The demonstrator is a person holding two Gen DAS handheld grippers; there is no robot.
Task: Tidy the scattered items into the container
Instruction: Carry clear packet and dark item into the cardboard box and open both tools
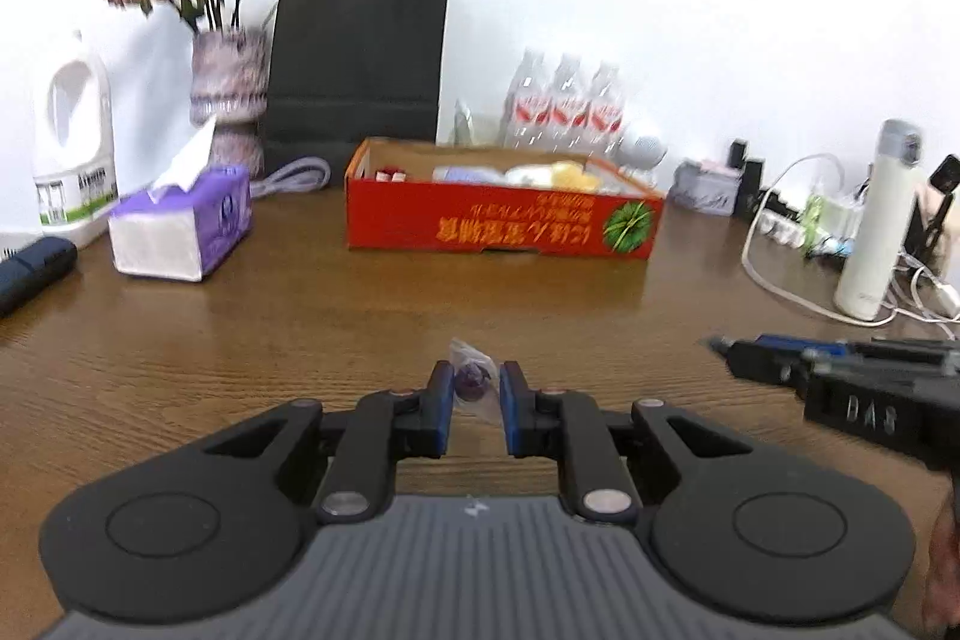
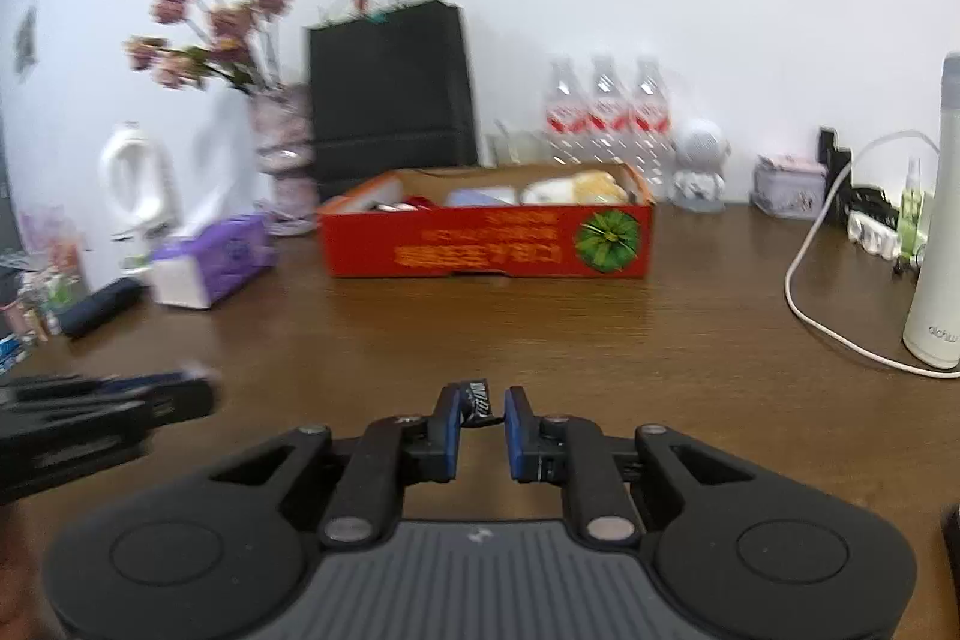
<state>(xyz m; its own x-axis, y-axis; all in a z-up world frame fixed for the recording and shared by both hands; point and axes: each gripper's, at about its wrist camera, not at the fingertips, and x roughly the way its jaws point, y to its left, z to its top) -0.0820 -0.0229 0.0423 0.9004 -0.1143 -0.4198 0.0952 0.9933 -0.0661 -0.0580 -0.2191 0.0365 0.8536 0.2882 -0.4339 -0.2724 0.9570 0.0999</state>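
A red cardboard box [image 1: 504,223] stands at the back middle of the wooden table and holds several items; it also shows in the right wrist view [image 2: 486,244]. My left gripper [image 1: 471,382] is shut on a small clear packet with a dark purple thing inside [image 1: 471,376], above the table in front of the box. My right gripper [image 2: 480,403] is shut on a small black wrapped item with white print [image 2: 478,403], also in front of the box. Each gripper shows at the edge of the other's view: the right one [image 1: 840,376], the left one [image 2: 120,400].
A purple tissue box [image 1: 180,226], a vase of flowers [image 1: 228,100], a white jug [image 1: 75,142] and a black bag [image 1: 360,52] stand at the back left. Water bottles [image 1: 564,100] stand behind the box. A white flask [image 1: 876,220] and cables [image 1: 774,274] are at the right.
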